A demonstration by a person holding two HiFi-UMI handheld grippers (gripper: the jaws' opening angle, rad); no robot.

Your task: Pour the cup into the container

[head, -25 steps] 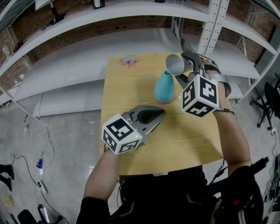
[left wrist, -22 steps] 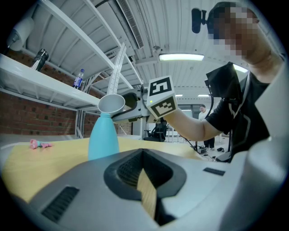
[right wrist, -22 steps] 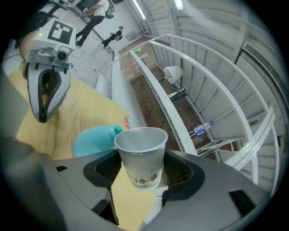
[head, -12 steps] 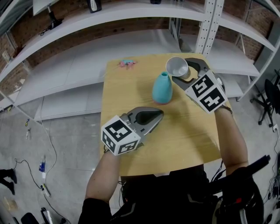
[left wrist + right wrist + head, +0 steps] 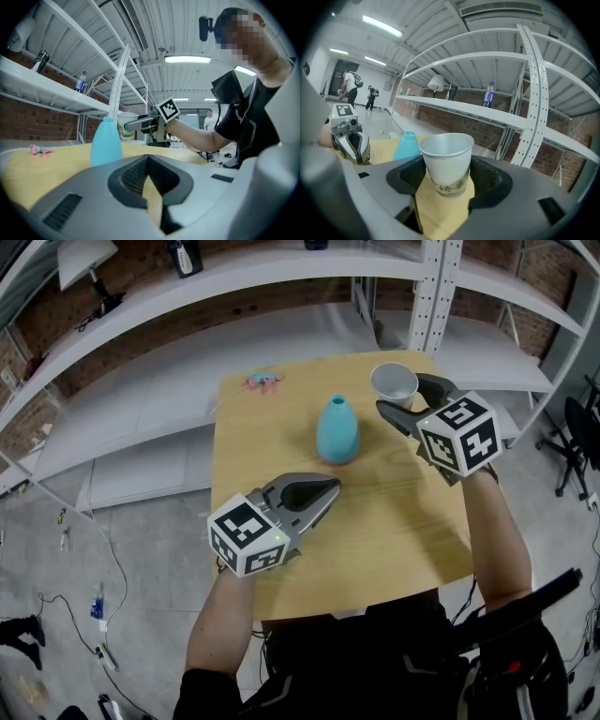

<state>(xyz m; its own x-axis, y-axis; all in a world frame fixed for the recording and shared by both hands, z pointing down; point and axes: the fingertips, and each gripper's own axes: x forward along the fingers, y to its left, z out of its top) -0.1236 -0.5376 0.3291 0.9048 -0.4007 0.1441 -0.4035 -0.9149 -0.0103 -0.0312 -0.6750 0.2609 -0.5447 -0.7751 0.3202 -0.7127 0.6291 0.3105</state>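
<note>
cup (image 5: 394,382) upright near blue container (image 5: 337,429)

Container (image 5: 337,430) at centre of table (image 5: 394,540), cup (image 5: 394,382) to its right, left tool (image 5: 332,487) before it.

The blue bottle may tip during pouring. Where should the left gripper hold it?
Probably the wide lower body of the blue bottle, approached level from the near side, where the left gripper sits; the bottle stands upright and its narrow neck tapers upward.

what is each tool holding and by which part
The right tool holds the cup upright, pinched by its lower sides. The left tool is shut with nothing in it.
</note>
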